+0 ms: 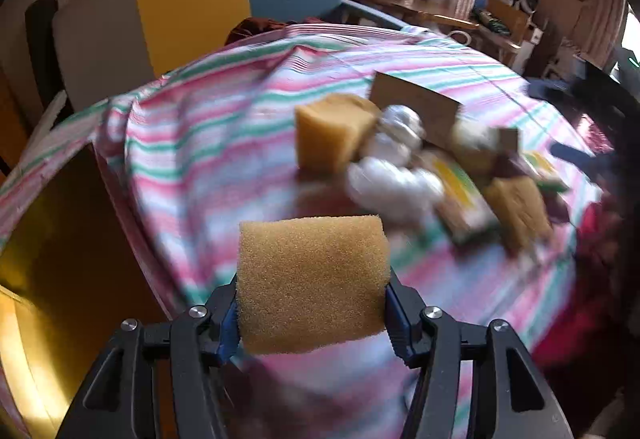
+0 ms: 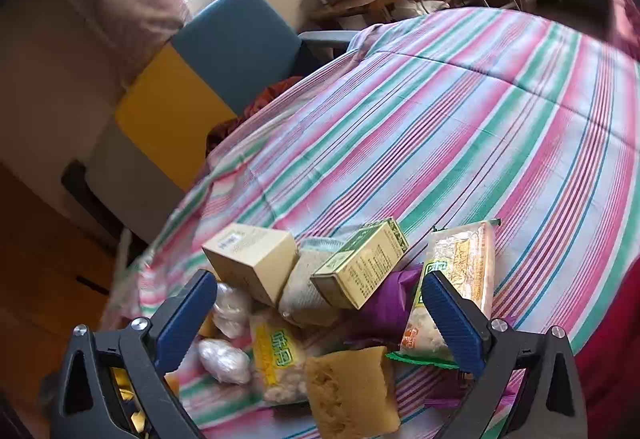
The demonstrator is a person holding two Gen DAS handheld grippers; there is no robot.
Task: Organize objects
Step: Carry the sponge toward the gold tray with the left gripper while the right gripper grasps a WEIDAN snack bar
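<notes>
Left gripper (image 1: 312,303) pinches a porous tan sponge block (image 1: 310,281), slightly squeezed; right gripper (image 2: 320,313), fingers wide, hovers over a packet pile.

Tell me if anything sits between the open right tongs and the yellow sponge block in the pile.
Nothing visible blocks it. The yellow sponge block lies at the near edge of the pile, low between the open right tongs. The green-and-gold carton and the beige cardboard box lie farther back, beyond the sponge.
</notes>
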